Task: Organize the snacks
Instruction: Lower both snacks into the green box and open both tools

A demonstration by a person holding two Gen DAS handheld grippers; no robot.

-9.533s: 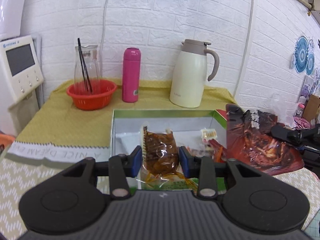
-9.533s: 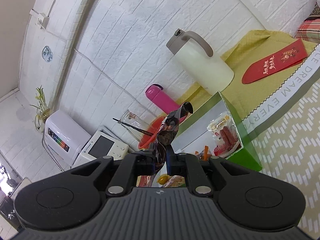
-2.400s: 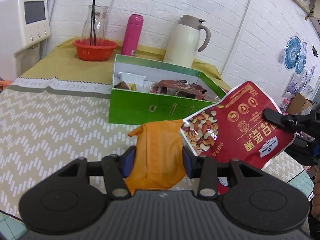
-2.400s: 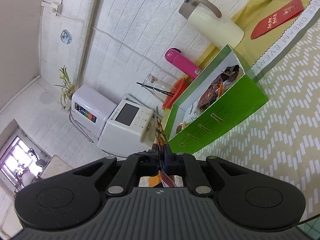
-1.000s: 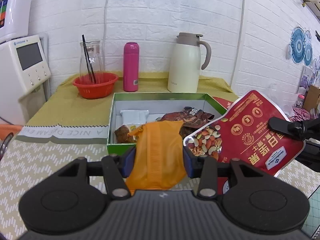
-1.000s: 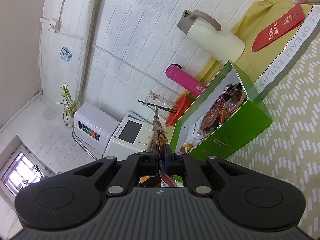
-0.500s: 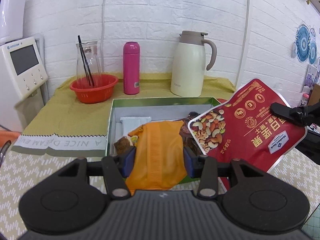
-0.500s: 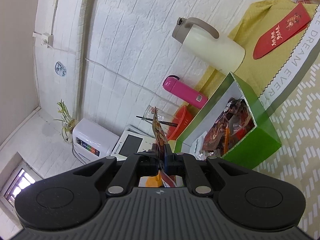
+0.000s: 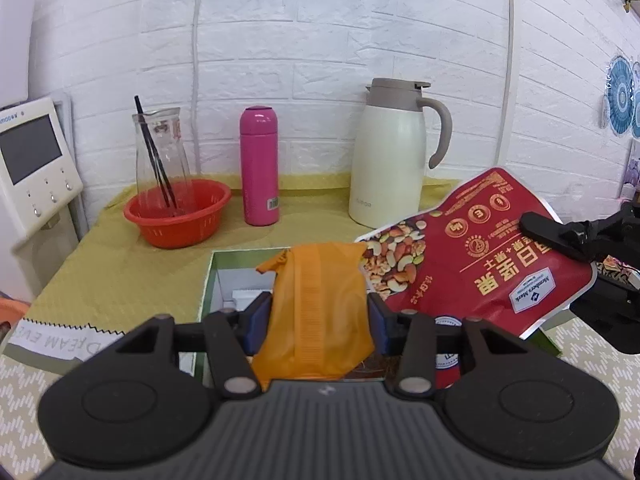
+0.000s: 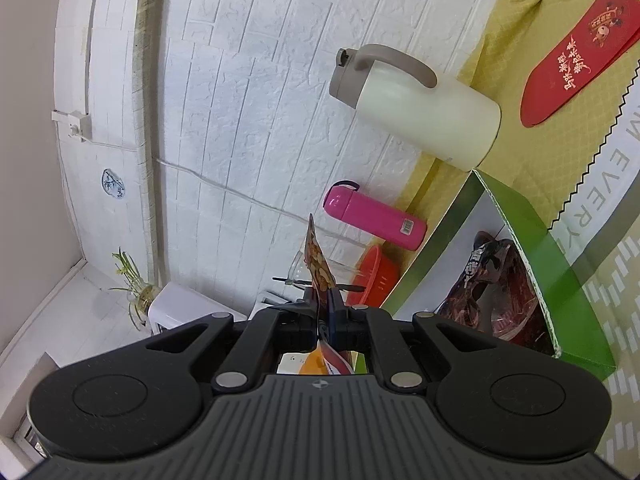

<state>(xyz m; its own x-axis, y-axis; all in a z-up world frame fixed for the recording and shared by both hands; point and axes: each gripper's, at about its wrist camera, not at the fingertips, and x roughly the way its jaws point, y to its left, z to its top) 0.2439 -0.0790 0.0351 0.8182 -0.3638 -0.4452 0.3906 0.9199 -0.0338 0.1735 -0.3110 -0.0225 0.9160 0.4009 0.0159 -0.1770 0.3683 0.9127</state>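
My left gripper (image 9: 319, 322) is shut on an orange snack packet (image 9: 318, 312) and holds it over the near left part of the green box (image 9: 208, 280). My right gripper (image 10: 322, 304) is shut on the edge of a red mixed-nut bag (image 9: 476, 252), which hangs over the box's right side; the bag shows edge-on in the right wrist view (image 10: 316, 264). The right gripper also shows in the left wrist view (image 9: 560, 236). A white packet (image 9: 250, 295) and a dark red snack bag (image 10: 486, 280) lie inside the box (image 10: 520, 216).
Behind the box stand a red basket (image 9: 178, 212) with a glass carafe (image 9: 160, 152), a pink bottle (image 9: 260, 166) and a cream thermos jug (image 9: 394, 170). A white appliance (image 9: 28, 168) is at far left. A red envelope (image 10: 580, 48) lies on the yellow cloth.
Both grippers have moved forward and now hold their packets over the box. The nut bag has swung closer above the box's right side.
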